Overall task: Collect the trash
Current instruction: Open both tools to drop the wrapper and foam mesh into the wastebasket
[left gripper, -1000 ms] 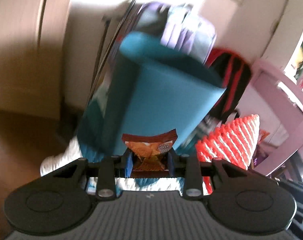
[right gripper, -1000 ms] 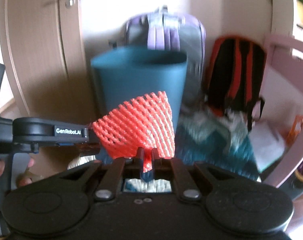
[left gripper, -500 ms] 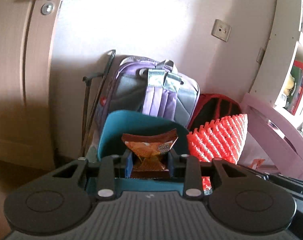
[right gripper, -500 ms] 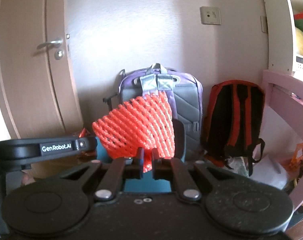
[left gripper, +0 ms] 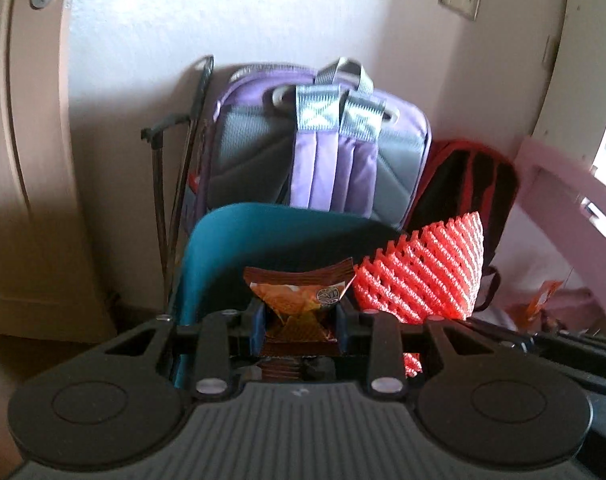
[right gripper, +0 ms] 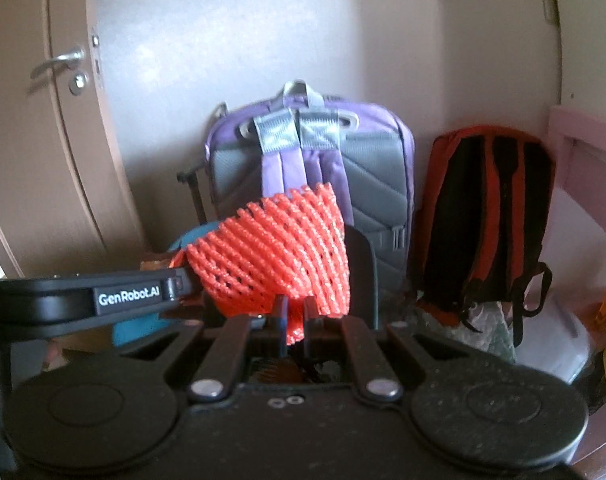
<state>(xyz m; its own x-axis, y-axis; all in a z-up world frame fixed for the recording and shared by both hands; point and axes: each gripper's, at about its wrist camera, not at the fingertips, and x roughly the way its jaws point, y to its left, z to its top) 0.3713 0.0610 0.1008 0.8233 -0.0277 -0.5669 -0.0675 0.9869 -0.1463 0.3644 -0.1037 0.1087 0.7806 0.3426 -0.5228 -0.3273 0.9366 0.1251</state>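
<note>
My left gripper (left gripper: 299, 322) is shut on a brown and orange snack wrapper (left gripper: 299, 294), held just above the open mouth of a teal bin (left gripper: 239, 240). The right gripper (right gripper: 293, 316) is shut on a red foam fruit net (right gripper: 279, 252), which fans out above its fingers. That net (left gripper: 423, 276) also shows in the left wrist view, to the right of the wrapper, over the bin's right side. In the right wrist view the left gripper's black body (right gripper: 83, 300) crosses at the left, and only slivers of the teal bin (right gripper: 191, 236) peek past the net.
A purple and grey backpack (left gripper: 323, 148) leans on the wall behind the bin, with a black and red backpack (right gripper: 487, 216) to its right. A wooden door with a metal handle (right gripper: 59, 64) stands at the left. Pink furniture (left gripper: 571, 192) and clutter fill the right side.
Both grippers have risen and closed in on the teal bin with their loads; its outer side filled the view before, and now I look down past its rim.
</note>
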